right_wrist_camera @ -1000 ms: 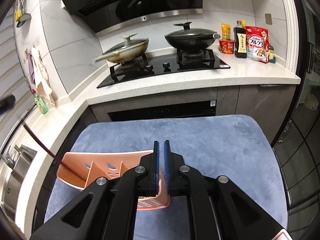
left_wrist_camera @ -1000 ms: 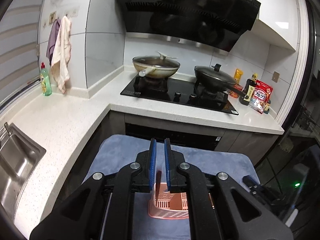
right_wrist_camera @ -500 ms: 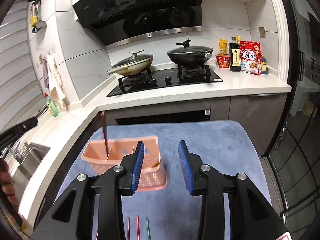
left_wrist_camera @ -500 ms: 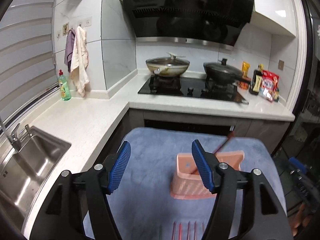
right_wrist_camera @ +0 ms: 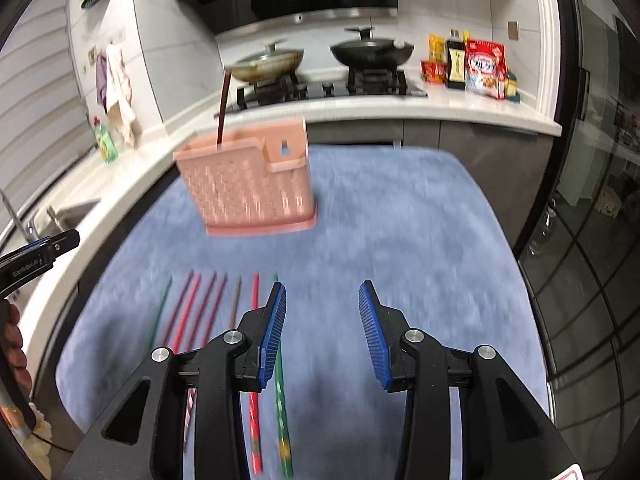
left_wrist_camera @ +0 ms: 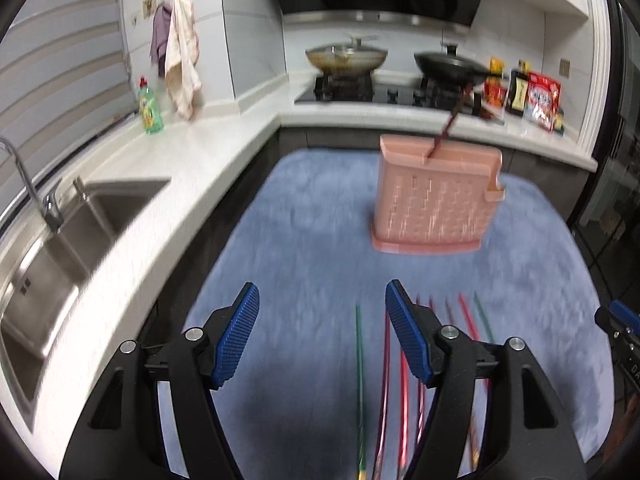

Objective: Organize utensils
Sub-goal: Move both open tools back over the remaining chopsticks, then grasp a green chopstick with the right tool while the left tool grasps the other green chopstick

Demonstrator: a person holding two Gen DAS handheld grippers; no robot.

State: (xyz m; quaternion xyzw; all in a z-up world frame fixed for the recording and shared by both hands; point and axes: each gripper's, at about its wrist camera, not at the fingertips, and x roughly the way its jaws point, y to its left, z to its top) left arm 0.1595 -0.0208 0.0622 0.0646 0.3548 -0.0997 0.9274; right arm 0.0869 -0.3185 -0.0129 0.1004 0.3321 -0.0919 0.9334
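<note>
A pink slotted utensil basket (left_wrist_camera: 436,208) (right_wrist_camera: 248,184) stands upright on the blue mat (left_wrist_camera: 304,240) (right_wrist_camera: 400,220). One dark red chopstick (left_wrist_camera: 448,128) (right_wrist_camera: 223,108) leans out of it. Several coloured chopsticks (right_wrist_camera: 200,304) lie side by side on the near part of the mat, among them a green one (left_wrist_camera: 359,360) and a red one (right_wrist_camera: 255,312). My left gripper (left_wrist_camera: 322,336) hovers open over the left end of the row, gripping nothing. My right gripper (right_wrist_camera: 322,332) is open at the right end, its left finger over a green chopstick (right_wrist_camera: 280,400).
White worktop (left_wrist_camera: 192,152) wraps around the left and back, with a steel sink (left_wrist_camera: 68,248) and tap on the left. At the back there is a hob with two lidded pans (right_wrist_camera: 372,52), bottles and food packets (right_wrist_camera: 484,68). A green detergent bottle (left_wrist_camera: 149,110) stands by the wall.
Both grippers went from shut to open and pulled back from the basket towards the near edge of the mat. The row of chopsticks came into view. The dark chopstick stays in the basket.
</note>
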